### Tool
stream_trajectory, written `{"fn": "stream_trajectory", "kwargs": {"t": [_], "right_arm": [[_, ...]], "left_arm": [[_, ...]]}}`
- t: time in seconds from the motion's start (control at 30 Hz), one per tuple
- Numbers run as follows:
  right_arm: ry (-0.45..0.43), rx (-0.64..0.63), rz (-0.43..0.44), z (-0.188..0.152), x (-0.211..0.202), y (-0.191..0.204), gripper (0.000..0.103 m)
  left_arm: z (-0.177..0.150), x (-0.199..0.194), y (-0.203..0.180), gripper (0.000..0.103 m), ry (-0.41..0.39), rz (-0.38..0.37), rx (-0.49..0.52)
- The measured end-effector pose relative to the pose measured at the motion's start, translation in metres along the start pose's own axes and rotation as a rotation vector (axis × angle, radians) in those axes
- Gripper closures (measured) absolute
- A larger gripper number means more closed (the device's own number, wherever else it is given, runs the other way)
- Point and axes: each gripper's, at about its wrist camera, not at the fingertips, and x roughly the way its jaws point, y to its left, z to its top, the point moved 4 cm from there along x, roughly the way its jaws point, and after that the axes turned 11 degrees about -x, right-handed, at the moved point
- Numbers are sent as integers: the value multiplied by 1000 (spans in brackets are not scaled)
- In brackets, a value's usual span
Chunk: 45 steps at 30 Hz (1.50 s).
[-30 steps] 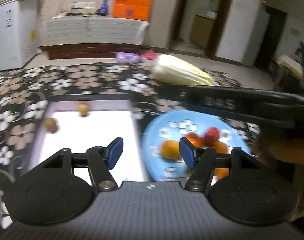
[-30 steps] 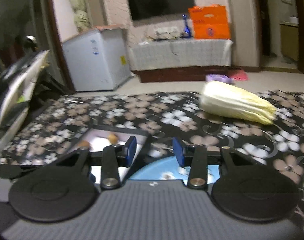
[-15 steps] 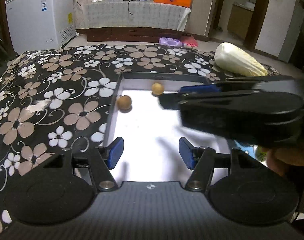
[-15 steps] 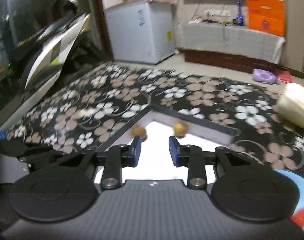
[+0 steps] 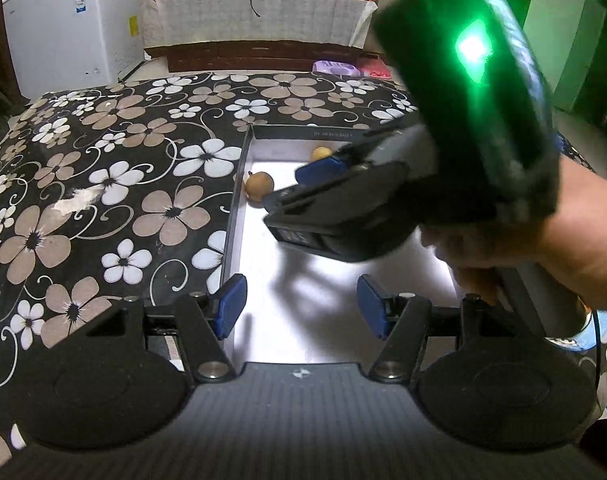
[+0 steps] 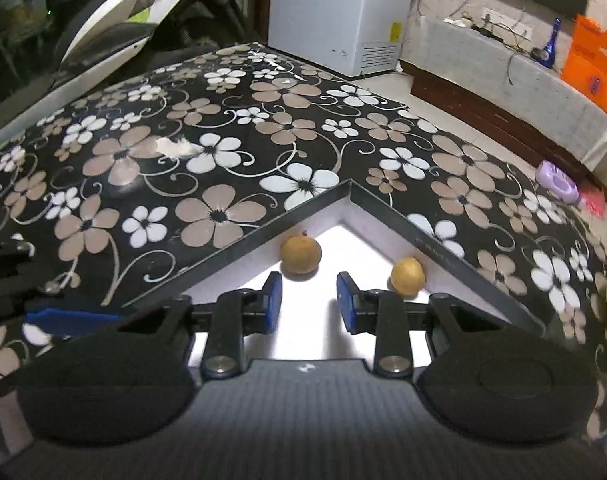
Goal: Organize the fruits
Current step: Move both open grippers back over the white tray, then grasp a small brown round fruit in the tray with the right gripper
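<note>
Floral table (image 6: 223,140) carries white tray (image 5: 335,280); two brown fruits in tray's far corner, fruit A (image 6: 301,255) against left wall, fruit B (image 6: 407,277) against far wall; left gripper (image 5: 301,306) open, empty, over tray; right gripper (image 6: 309,302) narrowly parted, nothing between pads, short of fruit A.

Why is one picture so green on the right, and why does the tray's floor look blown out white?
Left wrist view: a green light on the right gripper, close to the lens and blurred, tints the wall behind; the tray floor glares white, with soft shadows on it. Right wrist view: same glare on the tray floor, both fruits sharp, table edges bowed by the fisheye.
</note>
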Motion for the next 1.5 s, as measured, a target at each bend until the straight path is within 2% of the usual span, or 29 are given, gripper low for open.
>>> {"fn": "stream_trajectory", "kwargs": {"t": [0.1,0.3,0.47,0.67,0.77,0.9,1.03,1.13,1.3,1.5], "right_arm": [[9,-43,-2,5,8,0,70],[34,-175,49,13,22,4,72],[27,-207,103,15,24,0,74],[10,-146,90,9,21,-3,75],[4,-74,77,1,10,-9,75],[-20,63,20,-11,-20,-23,75],[-59,201,-97,-24,-63,-40,75],[-91,281,-148,-37,-96,-45,75],[-153,355,-192,-54,-139,-47,75],[-138,353,-177,-68,-141,-54,75]], "left_arm": [[-1,2,0,36,5,-5,0],[1,5,2,36,12,-18,-10],[3,9,1,36,13,-20,-14],[6,11,3,36,7,-9,-22],[8,13,2,36,-4,4,-15],[16,15,0,36,-33,5,-11],[27,19,-1,36,-58,-9,-4],[33,25,-5,36,-65,-21,-9],[41,38,-27,36,-72,-43,34],[57,69,-46,38,-73,-25,46]]}}
